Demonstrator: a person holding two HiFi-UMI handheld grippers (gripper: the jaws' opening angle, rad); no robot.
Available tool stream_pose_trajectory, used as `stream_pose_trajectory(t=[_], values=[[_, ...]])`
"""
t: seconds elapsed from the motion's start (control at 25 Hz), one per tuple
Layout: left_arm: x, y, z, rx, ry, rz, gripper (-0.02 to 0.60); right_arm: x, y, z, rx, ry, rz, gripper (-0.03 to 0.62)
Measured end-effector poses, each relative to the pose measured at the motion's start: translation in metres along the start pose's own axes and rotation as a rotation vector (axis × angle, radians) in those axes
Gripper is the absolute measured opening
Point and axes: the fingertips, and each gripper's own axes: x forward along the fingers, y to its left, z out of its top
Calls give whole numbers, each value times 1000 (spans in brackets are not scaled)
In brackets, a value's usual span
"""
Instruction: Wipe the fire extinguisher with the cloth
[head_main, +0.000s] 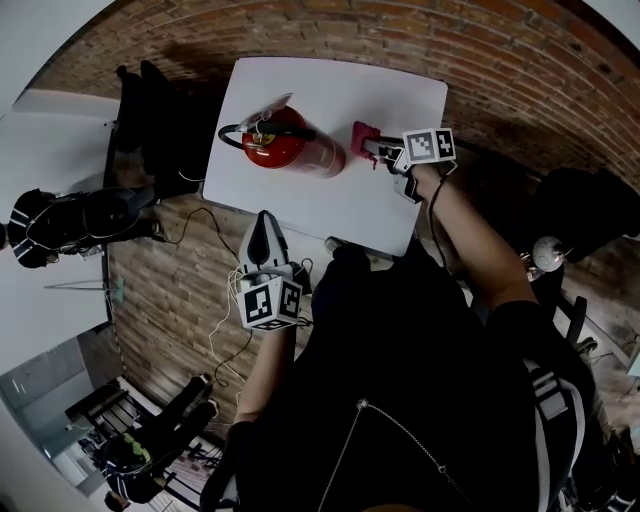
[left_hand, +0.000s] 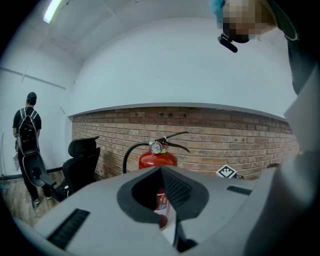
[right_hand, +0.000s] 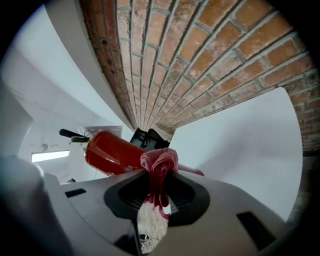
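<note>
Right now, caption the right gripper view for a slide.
Right gripper, jaws shut on pink cloth, near the red fire extinguisher.

**A:** Dark top across the whole chest here, and a thin chain runs down it.

**B:** White stripes on the right side too. And the tools?

**A:** The left gripper and right gripper have matching pale grey shells and black ribbed pads. Each carries a cube of black-and-white square markers.
</note>
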Motion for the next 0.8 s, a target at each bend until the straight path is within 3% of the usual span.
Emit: stream_pose_trajectory(t=[0.4,0.8], values=[[7,23,0,17,30,-20,9,39,-80,-63,98,59,-176,101],[18,35,8,17,27,-36,9,73,-110,-96,213,91,-214,101]])
